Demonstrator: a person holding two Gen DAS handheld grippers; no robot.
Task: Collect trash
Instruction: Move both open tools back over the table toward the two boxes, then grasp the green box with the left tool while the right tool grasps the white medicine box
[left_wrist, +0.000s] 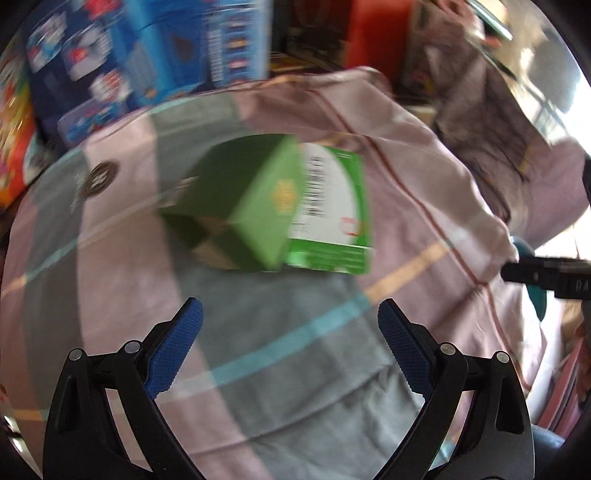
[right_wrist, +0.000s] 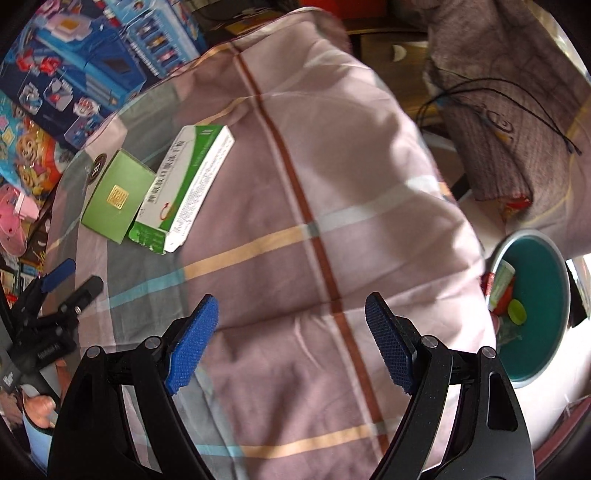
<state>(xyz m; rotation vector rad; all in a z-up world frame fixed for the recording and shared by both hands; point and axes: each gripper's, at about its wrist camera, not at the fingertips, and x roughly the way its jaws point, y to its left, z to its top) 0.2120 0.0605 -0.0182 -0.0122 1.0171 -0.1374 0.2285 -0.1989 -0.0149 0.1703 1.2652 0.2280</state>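
On a bed covered by a pink and grey checked quilt (right_wrist: 303, 206), two pieces of trash lie side by side, touching: a plain green box (right_wrist: 117, 197) with a small gold emblem on its face, and a longer green-and-white medicine box (right_wrist: 186, 184) printed with text and a barcode. In the left wrist view, which is blurred, the green box (left_wrist: 240, 206) and the medicine box (left_wrist: 332, 214) sit just ahead of the left tool (left_wrist: 290, 317), whose blue-padded fingers stand wide apart and hold nothing. The right tool (right_wrist: 291, 310) is likewise spread wide and empty over the middle of the quilt, well apart from both boxes. The left tool (right_wrist: 70, 278) shows at the left edge of the right wrist view, near the boxes. Beside the bed on the right stands a teal bin (right_wrist: 546, 280) containing a tube, a yellow-green cap and other scraps. Colourful toy cartons (right_wrist: 74, 66) are stacked beyond the far edge of the quilt.
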